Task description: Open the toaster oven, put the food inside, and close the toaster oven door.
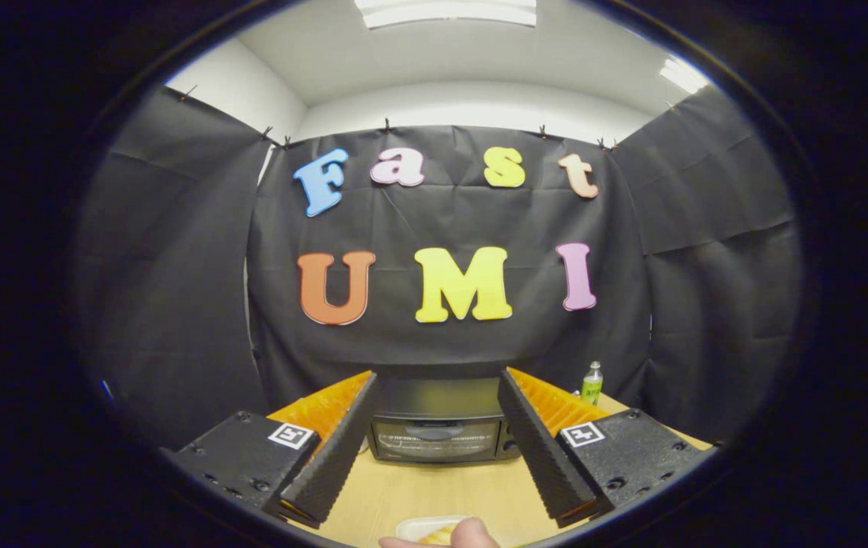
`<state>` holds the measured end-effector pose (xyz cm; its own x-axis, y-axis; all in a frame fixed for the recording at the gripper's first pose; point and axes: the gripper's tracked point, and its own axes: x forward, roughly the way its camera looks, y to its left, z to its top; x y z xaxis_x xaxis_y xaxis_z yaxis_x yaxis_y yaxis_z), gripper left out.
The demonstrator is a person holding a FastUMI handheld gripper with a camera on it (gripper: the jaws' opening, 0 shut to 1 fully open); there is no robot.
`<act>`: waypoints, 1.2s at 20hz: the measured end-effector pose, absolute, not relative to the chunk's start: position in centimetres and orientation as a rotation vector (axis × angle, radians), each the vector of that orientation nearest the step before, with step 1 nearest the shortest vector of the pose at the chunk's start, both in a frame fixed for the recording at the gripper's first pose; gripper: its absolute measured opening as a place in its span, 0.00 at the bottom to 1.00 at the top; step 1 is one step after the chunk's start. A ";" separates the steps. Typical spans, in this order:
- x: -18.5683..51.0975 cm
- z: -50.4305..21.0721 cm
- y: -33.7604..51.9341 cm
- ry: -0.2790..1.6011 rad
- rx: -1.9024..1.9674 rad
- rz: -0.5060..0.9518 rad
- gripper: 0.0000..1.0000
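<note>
Nearest, under and between the two fingers, a person's fingertip (470, 534) shows over a small white tray (420, 527) with a bit of yellow-orange food (440, 537) on it; the tray is cut off, so its full outline cannot be told. The gripper (439, 388) hangs above the wooden table (434, 487), its jaws released and spread wide, pressing on nothing. A small square marker sits on each finger's base.

Between the fingers runs a bare strip of tabletop, leading from the tray straight ahead to the toaster oven (440, 428). The oven stands just beyond the fingertips, framed in the gap between them, with its glass door shut and upright. A knob shows at the right of its front; the small print above the door is too faint to read.

Right of the right finger, near the table's far right corner, a small green-labelled bottle (591, 383) stands upright, well apart from the oven; its label cannot be read. The table's right edge runs back past the right finger toward the bottle.

Beyond the oven the black cloth wall (449, 228) closes off the table's far side and wraps round both flanks.
</note>
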<state>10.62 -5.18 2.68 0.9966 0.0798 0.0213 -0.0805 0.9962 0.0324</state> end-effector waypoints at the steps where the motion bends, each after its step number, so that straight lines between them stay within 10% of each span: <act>1: 12.0 2.9 -5.5 -0.020 0.038 0.087 1.00; 24: 34.2 -18.0 -2.3 0.254 0.018 0.078 1.00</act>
